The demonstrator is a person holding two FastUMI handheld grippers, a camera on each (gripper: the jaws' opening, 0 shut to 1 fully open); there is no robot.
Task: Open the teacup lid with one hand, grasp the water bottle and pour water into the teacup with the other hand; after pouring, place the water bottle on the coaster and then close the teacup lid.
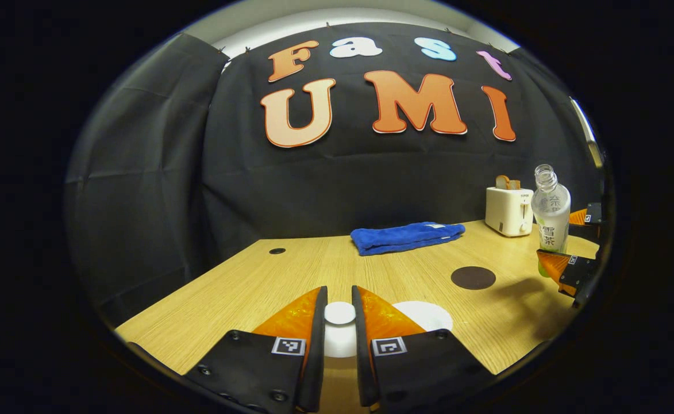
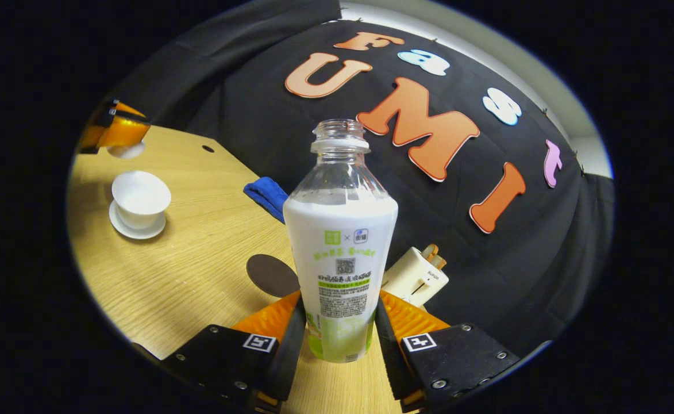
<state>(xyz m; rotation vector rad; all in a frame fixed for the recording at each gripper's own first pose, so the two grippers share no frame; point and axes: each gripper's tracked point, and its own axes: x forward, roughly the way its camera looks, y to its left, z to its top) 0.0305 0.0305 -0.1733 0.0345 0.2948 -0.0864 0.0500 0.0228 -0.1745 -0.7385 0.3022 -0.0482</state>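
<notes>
My left gripper [image 1: 339, 293] is shut on the knob of the white teacup lid [image 1: 339, 315]. In the right gripper view that gripper [image 2: 115, 135] holds the lid [image 2: 125, 151] in the air, behind the cup. The white teacup [image 2: 140, 197] stands uncovered on its saucer [image 2: 119, 226] at the left. My right gripper [image 2: 339, 299] is shut on the lower body of the uncapped water bottle [image 2: 341, 241], which stands upright and holds liquid. In the left gripper view the bottle [image 1: 550, 215] and the right gripper [image 1: 569, 241] are at the far right. The dark round coaster [image 2: 270, 275] lies just left of the bottle.
A folded blue towel [image 1: 405, 237] lies at the back of the wooden table [image 1: 245, 287]. A white toaster [image 1: 508, 210] with bread in it stands behind the bottle. The coaster [image 1: 473, 278] lies between the cup and the bottle. A small hole [image 1: 277, 250] marks the table's far left.
</notes>
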